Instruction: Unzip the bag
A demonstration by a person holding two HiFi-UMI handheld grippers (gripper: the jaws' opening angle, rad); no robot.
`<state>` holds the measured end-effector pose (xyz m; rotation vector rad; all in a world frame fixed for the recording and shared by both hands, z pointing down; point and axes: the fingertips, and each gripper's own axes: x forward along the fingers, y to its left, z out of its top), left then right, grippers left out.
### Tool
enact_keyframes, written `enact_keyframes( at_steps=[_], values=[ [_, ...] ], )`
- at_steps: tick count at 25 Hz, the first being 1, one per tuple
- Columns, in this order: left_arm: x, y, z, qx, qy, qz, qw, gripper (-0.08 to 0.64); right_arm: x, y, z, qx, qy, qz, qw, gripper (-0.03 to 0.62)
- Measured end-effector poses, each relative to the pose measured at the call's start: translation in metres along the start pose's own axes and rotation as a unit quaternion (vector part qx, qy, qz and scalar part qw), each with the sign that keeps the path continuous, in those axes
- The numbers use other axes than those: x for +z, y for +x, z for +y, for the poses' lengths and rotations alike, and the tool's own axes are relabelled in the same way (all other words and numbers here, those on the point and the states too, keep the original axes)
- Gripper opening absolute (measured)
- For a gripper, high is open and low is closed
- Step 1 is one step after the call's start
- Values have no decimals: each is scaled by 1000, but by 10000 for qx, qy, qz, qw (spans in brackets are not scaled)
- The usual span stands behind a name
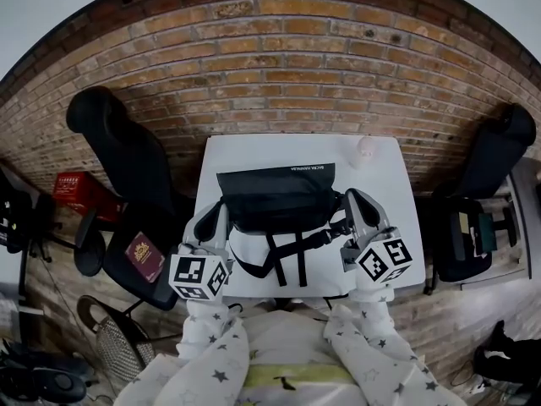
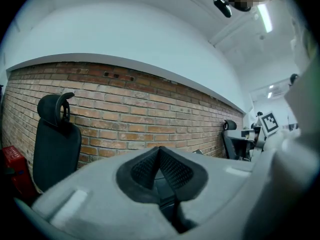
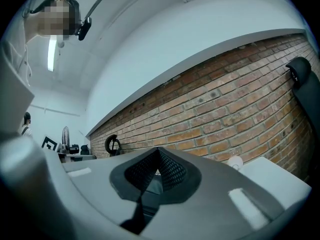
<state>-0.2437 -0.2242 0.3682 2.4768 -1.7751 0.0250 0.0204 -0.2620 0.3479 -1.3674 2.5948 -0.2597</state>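
Brick wall [image 1: 279, 66] backs our white table [image 1: 254, 155], where the black bag [image 1: 279, 194] lies in the middle, its straps trailing toward us. We hold our left gripper [image 1: 215, 214] by the bag's left end and our right gripper [image 1: 357, 200] by its right end, both with jaws closed and empty.

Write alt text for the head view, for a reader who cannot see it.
A black bag lies on a white table before a brick wall, with the closed left tongs and right tongs at its two sides. One black chair stands left of the table, another chair right.
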Motion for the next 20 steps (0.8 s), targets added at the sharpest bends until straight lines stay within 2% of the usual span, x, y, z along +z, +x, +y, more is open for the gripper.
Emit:
enact_keyframes(
  at_steps=[20],
  values=[
    [1, -3, 8, 148, 135, 35, 9998, -2, -4, -1, -7, -139, -23, 8, 9999, 7]
  ],
)
